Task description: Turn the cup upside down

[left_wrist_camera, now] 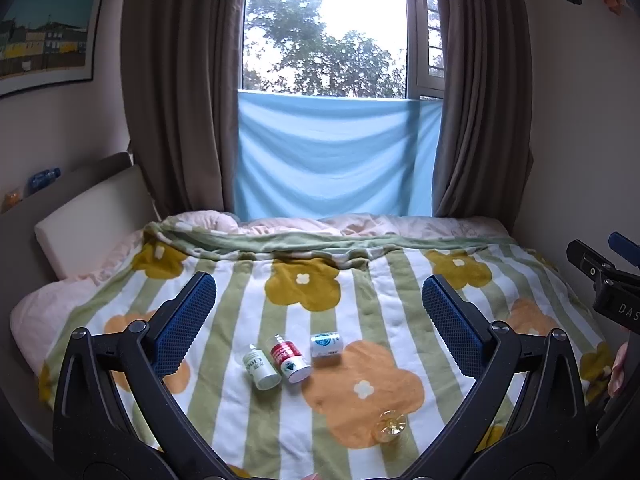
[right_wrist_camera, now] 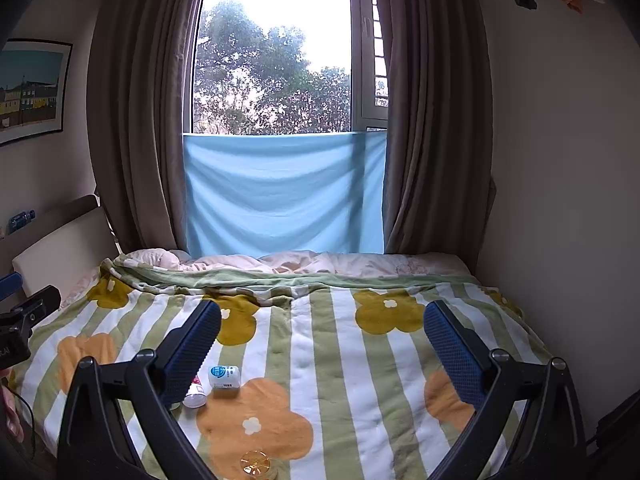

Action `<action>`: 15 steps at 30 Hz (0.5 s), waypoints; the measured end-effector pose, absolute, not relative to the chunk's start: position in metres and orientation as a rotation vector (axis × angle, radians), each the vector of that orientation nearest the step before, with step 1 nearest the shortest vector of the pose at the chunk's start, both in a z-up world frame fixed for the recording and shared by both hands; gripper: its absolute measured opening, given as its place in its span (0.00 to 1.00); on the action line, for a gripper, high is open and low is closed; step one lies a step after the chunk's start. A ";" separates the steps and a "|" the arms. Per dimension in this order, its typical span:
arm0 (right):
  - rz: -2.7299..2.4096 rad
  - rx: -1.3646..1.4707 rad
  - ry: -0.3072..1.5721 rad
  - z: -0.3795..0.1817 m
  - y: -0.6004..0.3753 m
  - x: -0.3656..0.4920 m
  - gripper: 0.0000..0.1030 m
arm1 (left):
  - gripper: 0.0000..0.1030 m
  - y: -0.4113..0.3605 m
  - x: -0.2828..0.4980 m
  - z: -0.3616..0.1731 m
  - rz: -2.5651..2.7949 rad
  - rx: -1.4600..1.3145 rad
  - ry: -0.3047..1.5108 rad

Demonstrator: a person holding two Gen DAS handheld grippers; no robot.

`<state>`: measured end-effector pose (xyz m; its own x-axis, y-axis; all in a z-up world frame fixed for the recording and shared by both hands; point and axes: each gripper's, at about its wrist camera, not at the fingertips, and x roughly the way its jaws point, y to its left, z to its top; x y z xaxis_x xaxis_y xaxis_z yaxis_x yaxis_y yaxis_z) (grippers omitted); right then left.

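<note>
Both grippers hovered above the bed (left_wrist_camera: 100,300), w/ nothing held. Left gripper (left_wrist_camera: 319,300) had its fingers (left_wrist_camera: 188,320) spread wide; right gripper (right_wrist_camera: 322,332) likewise, fingers (right_wrist_camera: 452,352) far apart and empty. Probably a pre-approach pose: open wide so either could close round the cup w/o nudging it.

The cup (left_wrist_camera: 390,426), small clear yellowish glass, sat on the blanket (left_wrist_camera: 360,280) at the near edge of an orange flower, close to the cameras and low in both views. In the right view the cup (right_wrist_camera: 256,464) was cut by the bottom edge. Transparent and seen from above, so hard to say whether a rim or a base faced up; looked upright, but that's a guess. Soft bedding means it could tip easily once touched.

Further back lay 3 bottles on their sides, near each other: green bottle (left_wrist_camera: 262,368), red bottle (left_wrist_camera: 290,360), blue bottle (left_wrist_camera: 325,345). They seemed mere clutter, well apart from the cup. In the right view the left finger hid the green one and most of the red. Labels too small to read. The person's hands were mostly out of frame.
</note>
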<state>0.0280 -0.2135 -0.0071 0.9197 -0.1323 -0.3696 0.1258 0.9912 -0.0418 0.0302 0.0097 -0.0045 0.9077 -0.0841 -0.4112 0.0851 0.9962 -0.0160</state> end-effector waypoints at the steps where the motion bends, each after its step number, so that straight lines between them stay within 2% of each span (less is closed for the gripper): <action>1: -0.133 -0.019 0.381 -0.007 -0.213 0.028 0.98 | 1.00 0.010 0.030 -0.004 -0.087 0.004 0.423; 15: -0.141 0.009 0.365 -0.011 -0.200 0.012 0.98 | 1.00 0.010 0.026 0.000 -0.098 0.011 0.413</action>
